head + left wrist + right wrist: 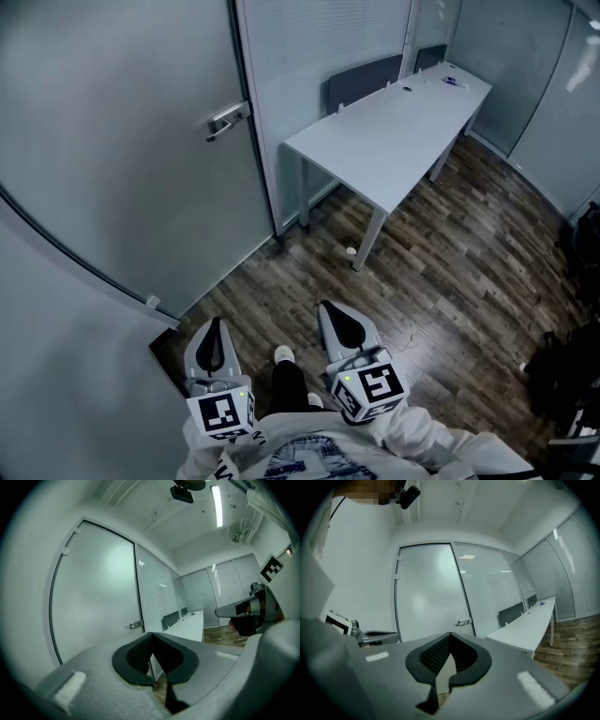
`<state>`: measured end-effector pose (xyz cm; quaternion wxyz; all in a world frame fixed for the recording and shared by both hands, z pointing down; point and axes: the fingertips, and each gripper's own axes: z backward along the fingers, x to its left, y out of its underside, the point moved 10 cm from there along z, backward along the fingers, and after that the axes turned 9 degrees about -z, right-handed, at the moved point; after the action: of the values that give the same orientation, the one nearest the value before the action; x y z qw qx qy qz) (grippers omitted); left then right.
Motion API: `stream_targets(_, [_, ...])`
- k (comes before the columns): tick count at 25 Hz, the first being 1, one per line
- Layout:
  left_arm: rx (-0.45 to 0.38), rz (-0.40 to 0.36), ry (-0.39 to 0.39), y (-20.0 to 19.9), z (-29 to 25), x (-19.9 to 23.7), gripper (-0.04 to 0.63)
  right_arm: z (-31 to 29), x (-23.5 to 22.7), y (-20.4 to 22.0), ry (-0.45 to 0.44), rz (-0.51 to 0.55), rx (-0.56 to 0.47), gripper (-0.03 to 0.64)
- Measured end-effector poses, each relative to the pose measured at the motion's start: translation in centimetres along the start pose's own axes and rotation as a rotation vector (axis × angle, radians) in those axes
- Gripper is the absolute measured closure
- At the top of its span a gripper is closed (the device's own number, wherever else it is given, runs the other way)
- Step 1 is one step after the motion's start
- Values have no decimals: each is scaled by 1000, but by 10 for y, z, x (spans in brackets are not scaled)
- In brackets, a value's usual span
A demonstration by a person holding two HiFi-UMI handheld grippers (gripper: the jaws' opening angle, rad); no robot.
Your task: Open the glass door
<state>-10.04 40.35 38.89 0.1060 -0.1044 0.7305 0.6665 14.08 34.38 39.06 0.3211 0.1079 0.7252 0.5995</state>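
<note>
The glass door stands shut, a frosted leaf filling the left of the head view, and its single door handle sits close to the leaf's latch edge; everything else is placed from that handle. It is a lever whose long axis runs level along the glass, the free end pointing away from the latch edge towards the hinge side. Both grippers are held by the person's body, well short of the handle, pointing level towards the door wall. The left gripper has its jaws closed tip to tip with nothing between them, and the right gripper is likewise closed and empty. In the left gripper view the handle lies ahead and a touch left of the tips; in the right gripper view, ahead and a touch right. The left one, on the door side, looks the nearer, so I judge the reach falls to it, and its jaws would have to part first. Count: one door, one handle, two grippers, one white table beyond the handle to the right
</note>
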Motion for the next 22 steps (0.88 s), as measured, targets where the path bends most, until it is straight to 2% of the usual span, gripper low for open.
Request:
stream_targets(11, [-19,11,43,9,-78,11,592,-61,-23,-5,33,14,19,615])
stream_targets(22, [7,21,33,22,-172,64,592,-173,-33,-17,27,7,62,615])
